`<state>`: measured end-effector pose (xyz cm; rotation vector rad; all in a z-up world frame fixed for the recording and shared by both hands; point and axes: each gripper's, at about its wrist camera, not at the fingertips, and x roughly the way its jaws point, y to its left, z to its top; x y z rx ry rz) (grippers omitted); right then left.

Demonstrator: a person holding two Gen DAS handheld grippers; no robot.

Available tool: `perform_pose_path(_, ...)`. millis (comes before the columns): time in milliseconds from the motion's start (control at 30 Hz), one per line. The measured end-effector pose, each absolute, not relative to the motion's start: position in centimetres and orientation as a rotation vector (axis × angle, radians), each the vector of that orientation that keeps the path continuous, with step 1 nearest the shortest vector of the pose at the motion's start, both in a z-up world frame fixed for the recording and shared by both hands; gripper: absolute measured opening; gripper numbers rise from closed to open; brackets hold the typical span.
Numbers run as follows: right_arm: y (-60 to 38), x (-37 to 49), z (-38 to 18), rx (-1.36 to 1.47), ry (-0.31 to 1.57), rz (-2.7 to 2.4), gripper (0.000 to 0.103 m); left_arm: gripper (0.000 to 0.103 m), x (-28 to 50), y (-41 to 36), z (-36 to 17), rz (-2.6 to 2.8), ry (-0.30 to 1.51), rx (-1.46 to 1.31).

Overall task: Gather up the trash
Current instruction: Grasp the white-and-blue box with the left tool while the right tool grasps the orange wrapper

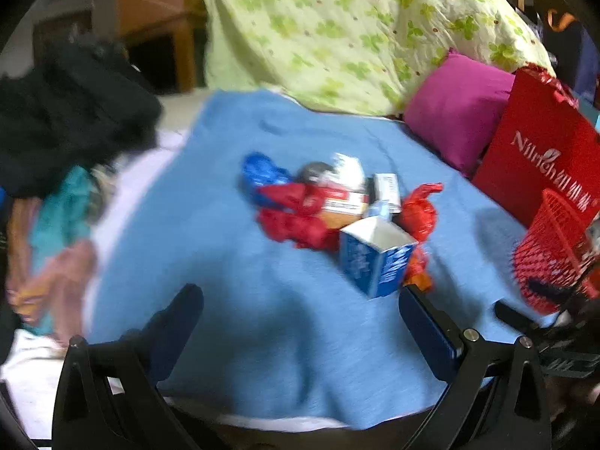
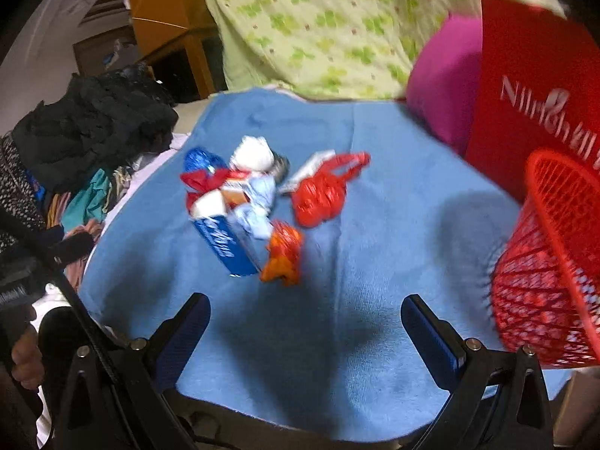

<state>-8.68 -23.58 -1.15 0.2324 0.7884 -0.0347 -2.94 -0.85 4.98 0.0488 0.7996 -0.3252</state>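
A pile of trash lies on a blue cloth (image 1: 225,243): an open blue and white carton (image 1: 377,258), red wrappers (image 1: 296,213), a blue wrapper (image 1: 262,172) and small boxes. In the right wrist view the carton (image 2: 228,247), an orange wrapper (image 2: 283,255) and a red wrapper (image 2: 326,191) show. A red mesh basket (image 2: 543,262) stands at the right, also in the left wrist view (image 1: 551,255). My left gripper (image 1: 300,307) is open and empty, short of the carton. My right gripper (image 2: 305,315) is open and empty, short of the orange wrapper.
A red paper bag (image 1: 536,161) and a magenta pillow (image 1: 457,112) stand behind the basket. A green flowered quilt (image 1: 356,30) is at the back. Dark clothes (image 1: 71,112) and coloured clothes (image 1: 60,225) are heaped at the left. Both views are blurred.
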Motion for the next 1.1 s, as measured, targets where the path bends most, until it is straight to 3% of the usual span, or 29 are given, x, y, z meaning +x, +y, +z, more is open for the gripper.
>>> perform_pose_path(200,-25.7,-5.9,-4.1,0.336,0.828,0.049,0.072,0.103,2.9,-5.1,4.0,-0.386,0.924,-0.009)
perform_pose_path(300,-26.2,-5.1,-4.5,0.363,0.802,0.081,0.072,0.103,5.5,-7.6,2.7,-0.424,1.005,-0.023)
perform_pose_path(367,-26.2,-4.7,-4.5,0.369,0.789,0.117,0.069,0.096,6.6,-8.4,1.6,-0.439,1.051,-0.03)
perform_pose_path(433,-25.5,-3.8,-4.2,0.366,0.776,0.147,0.067,0.069,7.2,-8.7,0.1,-0.453,1.122,-0.032)
perform_pose_path(667,-24.3,0.2,-5.9,0.345,0.86,0.191,0.057,0.055,6.2,-5.4,-1.3,-0.551,1.17,-0.177)
perform_pose_path(800,-24.0,2.5,-7.8,0.369,0.933,0.167,0.039,0.052,5.4,-3.6,-1.9,-0.576,1.18,-0.215)
perform_pose_path(1000,-23.9,2.6,-8.3,0.391,0.956,0.194,0.034,0.048,3.9,-2.0,-3.1,-0.595,1.184,-0.239)
perform_pose_path(1100,-24.0,0.7,-7.0,0.367,0.917,0.182,0.034,0.04,3.0,-1.8,-3.3,-0.6,1.169,-0.253)
